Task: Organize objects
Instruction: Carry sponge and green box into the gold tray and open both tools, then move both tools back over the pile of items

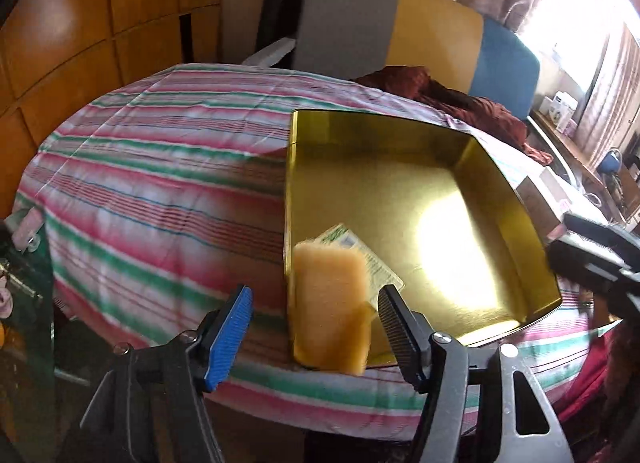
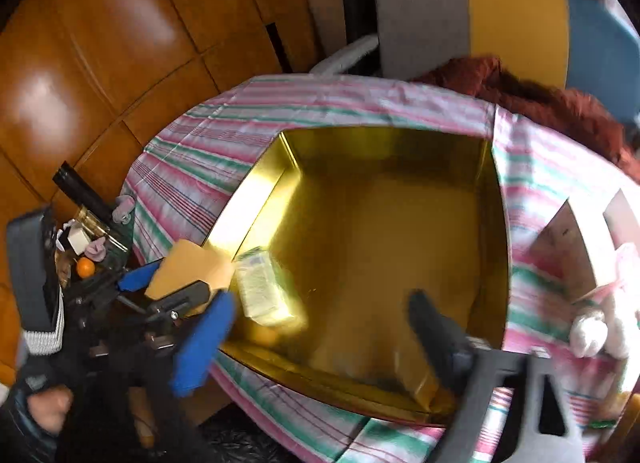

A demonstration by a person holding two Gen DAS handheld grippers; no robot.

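A gold tin tray (image 1: 504,199) lies on the striped tablecloth; it also fills the right wrist view (image 2: 256,199). A pale green-white carton (image 1: 360,251) lies in its near left corner, also seen in the right wrist view (image 2: 262,289). A yellow sponge (image 1: 330,303) is at the tray's near rim, blurred, between but apart from the fingers of my open left gripper (image 1: 316,337). In the right wrist view the sponge (image 2: 188,267) sits over the tray's left rim above the left gripper (image 2: 168,283). My right gripper (image 2: 320,339) is open and empty over the tray.
A dark red cloth (image 1: 460,99) lies at the table's far edge by a grey, yellow and blue chair back (image 1: 420,31). A white plush toy (image 2: 600,323) and a cardboard box (image 2: 572,247) sit right of the tray. Small clutter (image 2: 88,251) is left of the table.
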